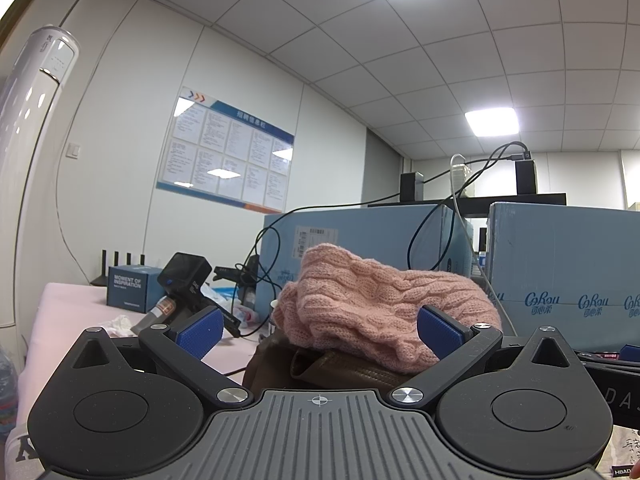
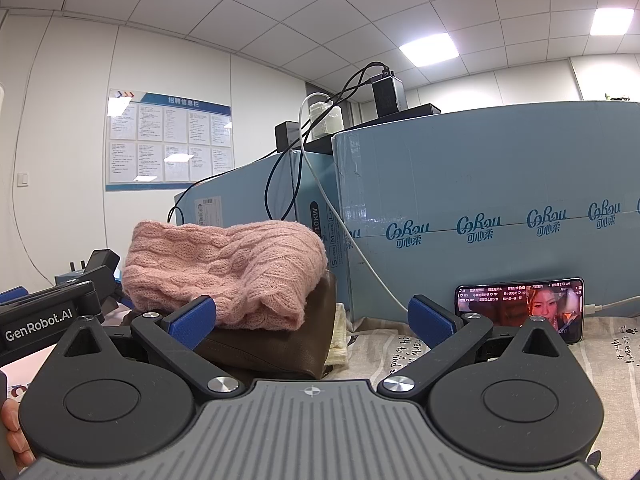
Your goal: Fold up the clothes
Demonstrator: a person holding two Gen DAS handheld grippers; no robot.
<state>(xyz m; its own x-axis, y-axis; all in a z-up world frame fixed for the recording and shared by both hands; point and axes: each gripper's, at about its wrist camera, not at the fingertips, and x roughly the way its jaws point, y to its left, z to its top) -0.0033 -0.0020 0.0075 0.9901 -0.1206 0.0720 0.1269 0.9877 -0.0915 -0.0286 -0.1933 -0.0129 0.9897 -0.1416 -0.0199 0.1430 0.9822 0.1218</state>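
Blue boxes [image 2: 480, 200] are seen behind. Mid-frame, a soft, light pink knit sweater [image 2: 224, 272] is piled on a brown garment [image 2: 280, 344]. Both grippers [image 1: 320, 330] [image 2: 312, 320] are spread wide, empty. Its hem is best pinched.

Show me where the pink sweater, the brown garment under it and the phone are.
pink sweater [image 2: 224, 268], right wrist view, middle of its cable-knit top.
brown garment [image 2: 280, 344], right wrist view, front face below the sweater.
phone [image 2: 508, 304], right wrist view, middle of its lit screen.
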